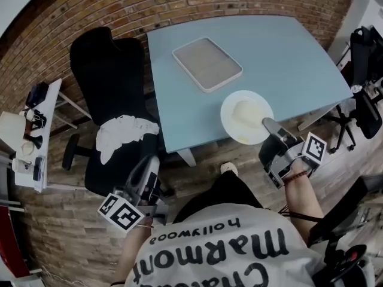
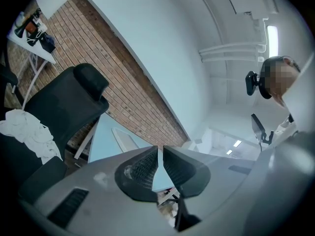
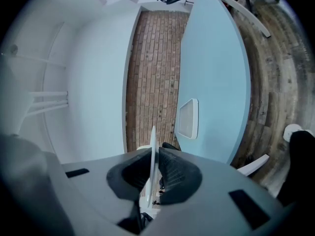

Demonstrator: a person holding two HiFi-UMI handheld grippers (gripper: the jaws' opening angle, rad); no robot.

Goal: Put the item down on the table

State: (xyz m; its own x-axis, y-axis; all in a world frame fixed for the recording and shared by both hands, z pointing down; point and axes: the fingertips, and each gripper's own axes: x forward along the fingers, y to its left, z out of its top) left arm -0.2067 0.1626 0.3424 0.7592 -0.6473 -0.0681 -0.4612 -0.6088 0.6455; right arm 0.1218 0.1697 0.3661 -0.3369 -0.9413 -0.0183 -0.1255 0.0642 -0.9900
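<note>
A round white plate [image 1: 245, 117] hangs at the near edge of the light blue table [image 1: 287, 58], part of it past the edge. My right gripper [image 1: 267, 124] is shut on the plate's near right rim. In the right gripper view the plate [image 3: 152, 146] shows edge-on as a thin white line pinched between the jaws of the right gripper [image 3: 153, 168]. Whether the plate touches the table I cannot tell. My left gripper [image 1: 149, 163] is low at the left, off the table, shut with nothing in it. Its jaws in the left gripper view [image 2: 160, 166] almost meet.
A flat white-rimmed tray [image 1: 207, 63] lies on the table's far part. A black office chair [image 1: 111, 88] with a white cloth [image 1: 122, 133] on its seat stands left of the table. A small side table [image 1: 36, 136] with clutter is far left. Another black chair [image 1: 365, 70] stands right.
</note>
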